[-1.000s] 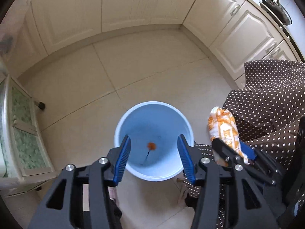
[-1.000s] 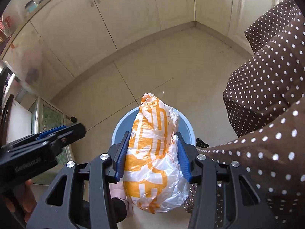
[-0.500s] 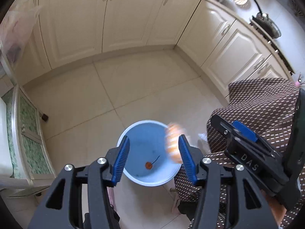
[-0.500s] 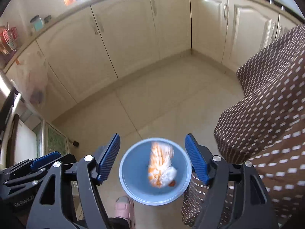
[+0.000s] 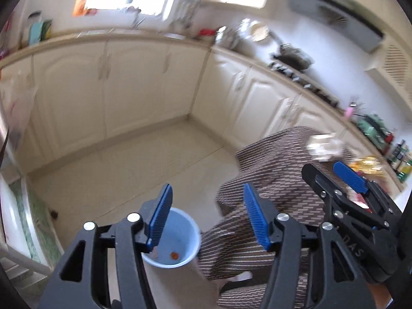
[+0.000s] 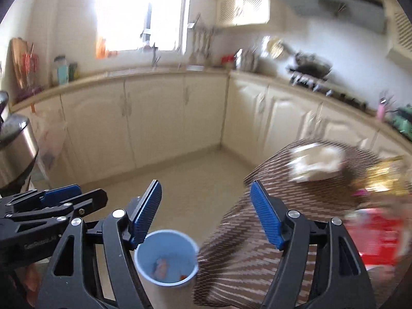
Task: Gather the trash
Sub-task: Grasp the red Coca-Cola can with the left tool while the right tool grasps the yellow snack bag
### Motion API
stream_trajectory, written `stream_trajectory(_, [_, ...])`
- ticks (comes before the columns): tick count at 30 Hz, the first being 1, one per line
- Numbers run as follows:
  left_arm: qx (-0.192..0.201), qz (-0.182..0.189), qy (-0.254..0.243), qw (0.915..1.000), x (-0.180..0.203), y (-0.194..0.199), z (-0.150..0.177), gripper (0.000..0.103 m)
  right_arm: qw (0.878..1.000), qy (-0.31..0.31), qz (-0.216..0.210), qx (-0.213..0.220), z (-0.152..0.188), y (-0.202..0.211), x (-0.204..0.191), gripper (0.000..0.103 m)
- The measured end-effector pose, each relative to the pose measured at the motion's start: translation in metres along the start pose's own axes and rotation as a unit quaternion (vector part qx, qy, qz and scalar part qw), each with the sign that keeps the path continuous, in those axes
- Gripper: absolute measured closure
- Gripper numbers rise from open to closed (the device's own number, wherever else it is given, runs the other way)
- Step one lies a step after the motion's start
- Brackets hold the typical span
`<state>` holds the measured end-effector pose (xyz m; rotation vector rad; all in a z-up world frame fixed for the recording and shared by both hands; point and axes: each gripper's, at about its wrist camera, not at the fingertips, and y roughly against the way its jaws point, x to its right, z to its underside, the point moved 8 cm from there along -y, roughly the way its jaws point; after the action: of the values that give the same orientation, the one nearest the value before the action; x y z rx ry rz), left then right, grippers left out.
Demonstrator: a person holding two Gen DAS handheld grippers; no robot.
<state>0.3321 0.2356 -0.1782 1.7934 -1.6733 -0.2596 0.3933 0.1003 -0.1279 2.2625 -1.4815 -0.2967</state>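
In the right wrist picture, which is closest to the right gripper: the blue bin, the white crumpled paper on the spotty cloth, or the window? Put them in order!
1. Blue bin, on the floor just below the right gripper, by its left finger.
2. White crumpled paper, up right on the spotty cloth.
3. Window, far back above the counter.

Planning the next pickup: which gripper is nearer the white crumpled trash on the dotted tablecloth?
The right gripper, by a modest margin. It sits just short of the white crumpled trash, at the tablecloth edge; the left gripper hangs farther back, over the blue bin.
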Motion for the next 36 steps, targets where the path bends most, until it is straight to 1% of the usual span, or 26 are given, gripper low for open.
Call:
stream_trajectory(2, [0.007,0.02,-0.021,0.9996,0.031,0.014,-0.001,0.045,1.0,-0.001,0.02,0.019,-0.004,0.028,0.02,0.031])
stream_trajectory(3, [0.01,0.039,-0.038,0.9984,0.055,0.022,0.001,0.044,0.999,-0.003,0.031,0.028,-0.005,0.042,0.032,0.031])
stream_trajectory(4, [0.011,0.05,-0.047,0.9975,0.07,0.025,0.002,0.044,0.998,-0.007,0.049,0.038,-0.004,0.06,0.051,0.031])
stream_trajectory(6, [0.006,0.085,-0.069,0.994,0.111,0.03,0.008,0.043,0.997,-0.015,0.069,0.045,0.0,0.078,0.077,0.03])
stream_trajectory(7, [0.004,0.095,-0.079,0.9923,0.125,0.031,0.012,0.043,0.995,-0.021,0.09,0.048,0.005,0.091,0.098,0.03])
stream_trajectory(8, [0.001,0.102,-0.094,0.9903,0.144,0.032,0.016,0.043,0.993,-0.026,0.102,0.048,0.01,0.097,0.113,0.029])
stream_trajectory(9, [-0.006,0.11,-0.117,0.987,0.167,0.031,0.023,0.042,0.992,-0.033,0.112,0.047,0.015,0.104,0.126,0.029])
stream_trajectory(10, [-0.008,0.113,-0.131,0.9848,0.181,0.03,0.027,0.042,0.99,-0.046,0.126,0.043,0.023,0.111,0.147,0.029])
stream_trajectory(11, [-0.015,0.116,-0.155,0.9809,0.2,0.029,0.037,0.042,0.989,-0.054,0.135,0.041,0.029,0.115,0.158,0.029])
stream_trajectory(13, [-0.018,0.119,-0.195,0.9733,0.228,0.029,0.047,0.042,0.984,-0.077,0.154,0.035,0.044,0.124,0.189,0.029])
stream_trajectory(16, [-0.013,0.12,-0.263,0.9573,0.267,0.03,0.063,0.042,0.979,-0.111,0.169,0.025,0.065,0.133,0.221,0.028])
stream_trajectory(18, [-0.011,0.113,-0.301,0.9468,0.289,0.026,0.073,0.042,0.976,-0.136,0.17,0.018,0.075,0.134,0.239,0.028])
stream_trajectory(21, [-0.015,0.098,-0.334,0.9373,0.31,0.014,0.085,0.042,0.974,-0.161,0.162,0.012,0.09,0.138,0.255,0.027])
stream_trajectory(24, [-0.02,0.074,-0.365,0.9278,0.315,0.001,0.095,0.042,0.972,-0.174,0.156,0.009,0.102,0.144,0.263,0.026])
stream_trajectory(28, [0.005,0.013,-0.426,0.9048,0.323,-0.012,0.096,0.042,0.97,-0.192,0.148,0.005,0.111,0.142,0.265,0.025])
stream_trajectory(31, [0.025,-0.011,-0.449,0.8929,0.327,-0.013,0.093,0.042,0.969,-0.204,0.142,0.003,0.116,0.138,0.269,0.024])
stream_trajectory(33, [0.035,-0.037,-0.47,0.881,0.327,-0.02,0.09,0.042,0.969,-0.208,0.136,0.002,0.118,0.137,0.269,0.024])
stream_trajectory(34, [0.041,-0.06,-0.483,0.8728,0.326,-0.024,0.088,0.042,0.969,-0.21,0.133,0.001,0.119,0.136,0.268,0.024])
stream_trajectory(35, [0.045,-0.067,-0.487,0.8698,0.325,-0.023,0.089,0.042,0.969,-0.214,0.127,0.0,0.119,0.134,0.267,0.024])
stream_trajectory(36, [0.049,-0.066,-0.487,0.8695,0.325,-0.022,0.086,0.042,0.969,-0.216,0.123,0.001,0.119,0.132,0.267,0.024])
